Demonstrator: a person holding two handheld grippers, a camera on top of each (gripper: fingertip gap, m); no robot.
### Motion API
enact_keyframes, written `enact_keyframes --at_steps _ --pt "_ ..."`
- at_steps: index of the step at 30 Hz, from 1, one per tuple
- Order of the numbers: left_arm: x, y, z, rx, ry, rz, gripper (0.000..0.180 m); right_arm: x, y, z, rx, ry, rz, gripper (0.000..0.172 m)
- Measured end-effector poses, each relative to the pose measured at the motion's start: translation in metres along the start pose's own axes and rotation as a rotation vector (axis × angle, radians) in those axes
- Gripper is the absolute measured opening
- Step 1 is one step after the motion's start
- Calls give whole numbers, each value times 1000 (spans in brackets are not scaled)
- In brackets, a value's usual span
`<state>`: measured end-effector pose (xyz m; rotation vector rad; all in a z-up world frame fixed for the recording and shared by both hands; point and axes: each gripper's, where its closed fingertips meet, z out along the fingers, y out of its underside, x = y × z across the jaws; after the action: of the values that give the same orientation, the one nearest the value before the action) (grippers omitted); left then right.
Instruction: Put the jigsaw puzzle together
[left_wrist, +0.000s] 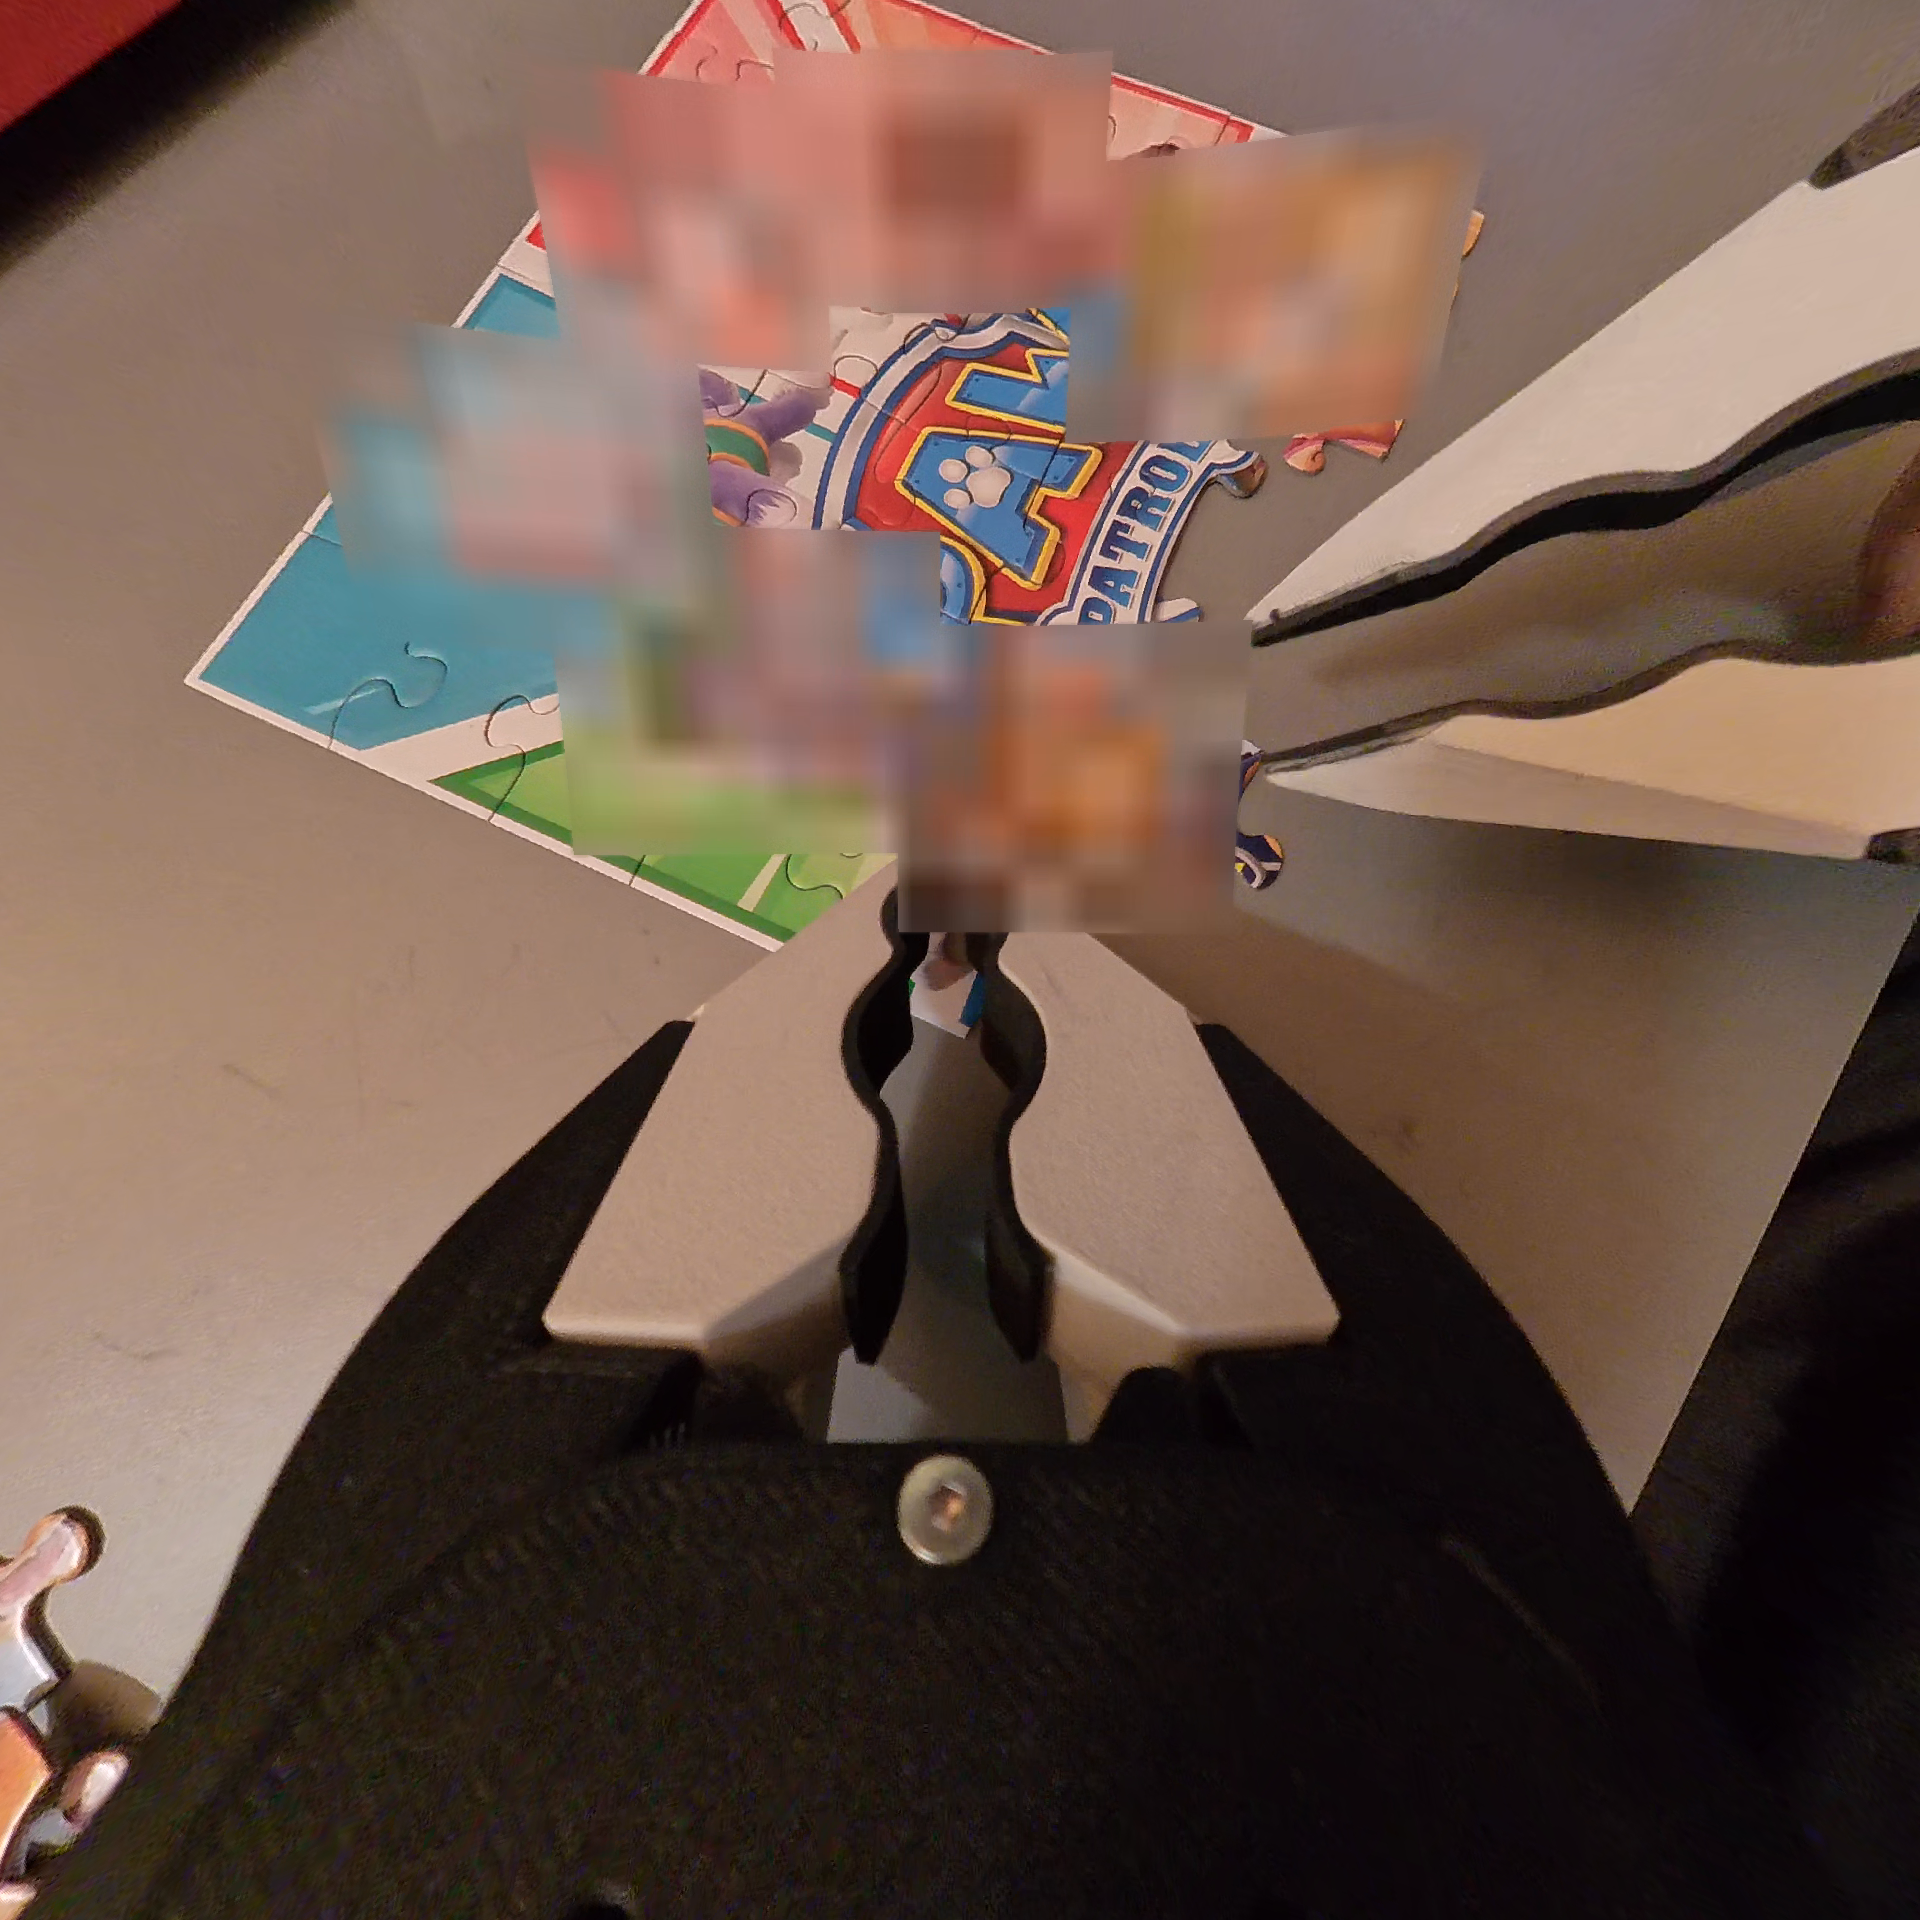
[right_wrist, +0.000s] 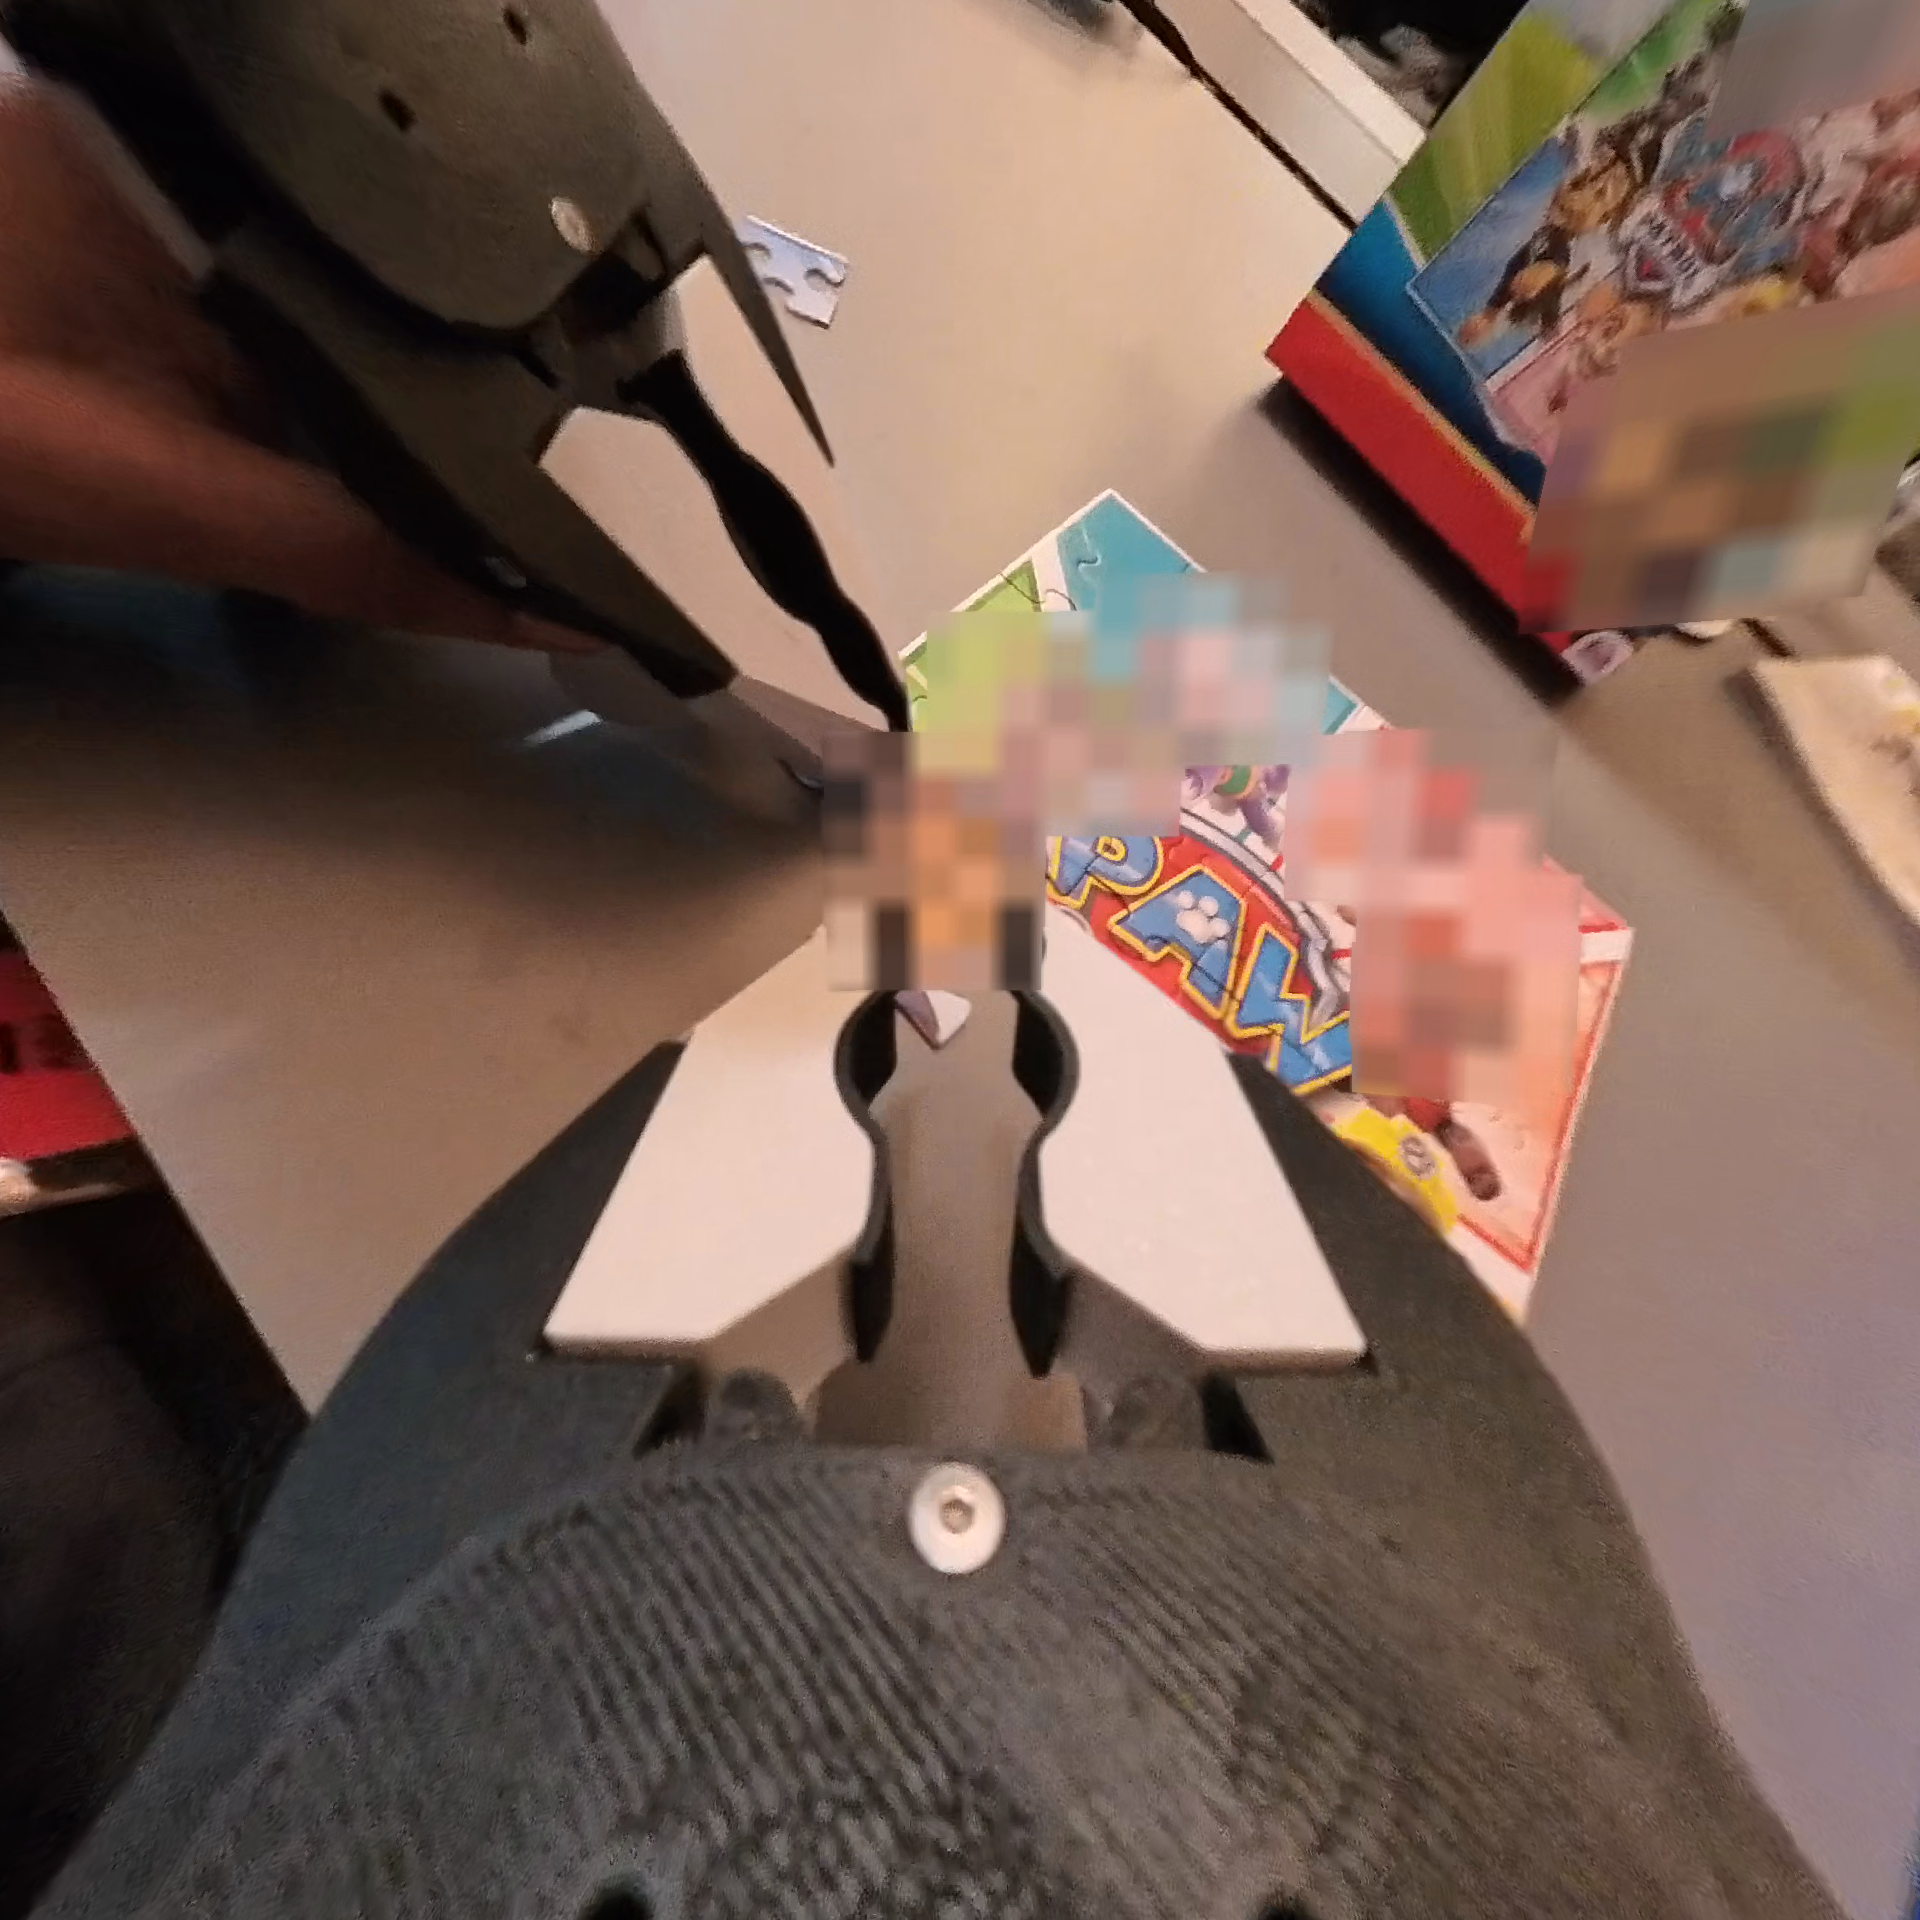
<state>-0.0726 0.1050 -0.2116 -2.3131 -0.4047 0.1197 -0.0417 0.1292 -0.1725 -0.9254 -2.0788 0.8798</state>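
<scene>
- Your left gripper (left_wrist: 951, 940) stood at the near corner of the jigsaw puzzle (left_wrist: 343, 665), jaws narrowed on the corner piece (left_wrist: 948, 1000); the tips were blurred over.
- Bare grey table (left_wrist: 208, 1039) lay open to its left.
- Your right gripper (right_wrist: 951, 987) was narrow too, a pale piece (right_wrist: 935, 1013) between its fingers; I couldn't tell whether it was gripped.
- The puzzle box (right_wrist: 1455, 343) bounded the far right.

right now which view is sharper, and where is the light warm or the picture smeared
Left wrist view: sharper, warm yellowish light on the grey table, puzzle lines crisp between the mosaic patches. Right wrist view: motion-smeared, especially the other tool and the box.
</scene>
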Motion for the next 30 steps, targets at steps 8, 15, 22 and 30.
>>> enact_keyframes --at_steps 8,15,22,30 --pt "0 0 0 0 -1 1 6 -19 24 16 -107 -124 131 50" --pt "0 0 0 0 -1 1 6 -11 31 16 -142 -127 301 28" --pt "0 0 0 0 -7 2 6 -15 30 14 -150 -140 256 18" --pt "1 0 0 1 7 -12 6 -32 32 1 -175 -260 315 14"
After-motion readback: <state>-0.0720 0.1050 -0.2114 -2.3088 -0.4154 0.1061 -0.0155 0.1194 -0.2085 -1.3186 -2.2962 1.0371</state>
